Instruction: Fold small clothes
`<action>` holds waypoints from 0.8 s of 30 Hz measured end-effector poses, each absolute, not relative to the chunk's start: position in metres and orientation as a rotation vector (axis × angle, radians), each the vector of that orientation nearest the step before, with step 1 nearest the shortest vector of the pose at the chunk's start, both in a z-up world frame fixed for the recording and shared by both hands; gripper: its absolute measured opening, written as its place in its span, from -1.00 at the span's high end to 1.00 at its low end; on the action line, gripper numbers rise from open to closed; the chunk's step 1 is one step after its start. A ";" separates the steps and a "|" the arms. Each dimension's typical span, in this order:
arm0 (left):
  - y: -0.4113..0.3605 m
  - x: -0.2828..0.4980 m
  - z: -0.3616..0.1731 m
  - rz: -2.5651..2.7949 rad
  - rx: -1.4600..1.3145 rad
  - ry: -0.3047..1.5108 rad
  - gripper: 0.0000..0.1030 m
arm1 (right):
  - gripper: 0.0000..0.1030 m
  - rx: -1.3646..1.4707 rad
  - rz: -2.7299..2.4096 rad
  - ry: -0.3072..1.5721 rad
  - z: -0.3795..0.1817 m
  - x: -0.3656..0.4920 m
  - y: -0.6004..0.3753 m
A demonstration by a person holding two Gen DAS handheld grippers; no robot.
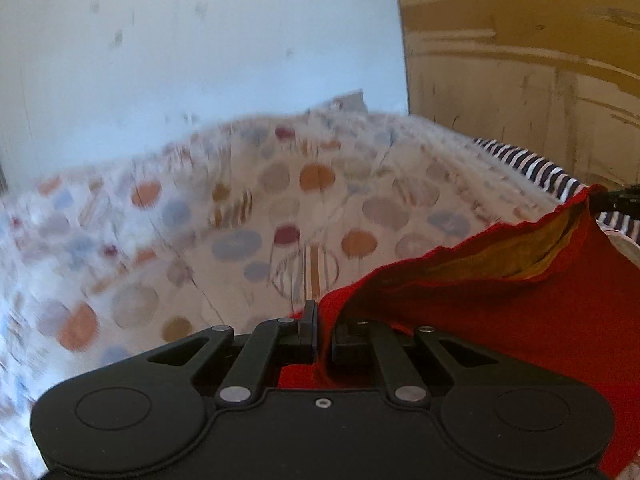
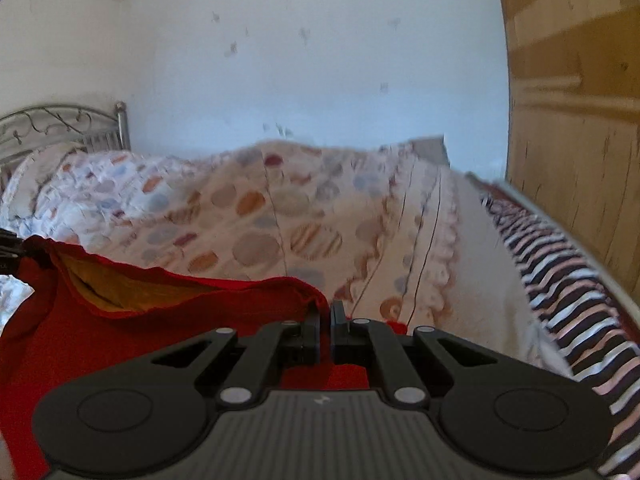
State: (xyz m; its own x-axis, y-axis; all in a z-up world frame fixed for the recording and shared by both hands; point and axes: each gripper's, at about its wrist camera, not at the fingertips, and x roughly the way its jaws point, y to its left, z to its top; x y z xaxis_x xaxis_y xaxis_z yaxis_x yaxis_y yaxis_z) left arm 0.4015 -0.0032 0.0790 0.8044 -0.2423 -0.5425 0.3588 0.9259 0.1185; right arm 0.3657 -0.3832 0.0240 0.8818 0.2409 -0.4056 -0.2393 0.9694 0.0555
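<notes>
A small red garment [image 1: 520, 312] with a yellow-orange lining hangs stretched between my two grippers above the bed. My left gripper [image 1: 324, 320] is shut on its left edge. My right gripper [image 2: 325, 316] is shut on its right edge, and the red garment [image 2: 120, 328] spreads out to the left in the right wrist view. The right gripper's tip [image 1: 616, 198] shows at the garment's far corner in the left wrist view. The left gripper's tip [image 2: 8, 256] shows at the left edge of the right wrist view.
A bed with a polka-dot cover [image 1: 240, 216] fills the space below, also seen in the right wrist view [image 2: 280, 216]. A striped cloth [image 2: 568, 280] lies along its right side. A wooden wardrobe [image 2: 580, 120] stands right. A metal headboard [image 2: 60, 128] is far left.
</notes>
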 end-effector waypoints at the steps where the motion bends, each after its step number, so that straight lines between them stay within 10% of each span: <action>1: 0.000 0.411 0.071 -0.325 0.197 0.572 0.89 | 0.90 0.000 0.250 0.433 0.019 0.371 -0.382; 10: 0.036 0.446 0.026 -0.388 -0.097 0.670 0.66 | 0.88 0.035 0.247 0.497 -0.013 0.389 -0.382; 17: 0.066 0.438 0.028 -0.416 -0.223 0.640 -0.50 | 0.87 0.045 0.248 0.503 -0.017 0.391 -0.381; 24: 0.082 0.408 0.044 -0.421 -0.226 0.510 -0.92 | 0.46 0.068 0.244 0.509 -0.016 0.391 -0.384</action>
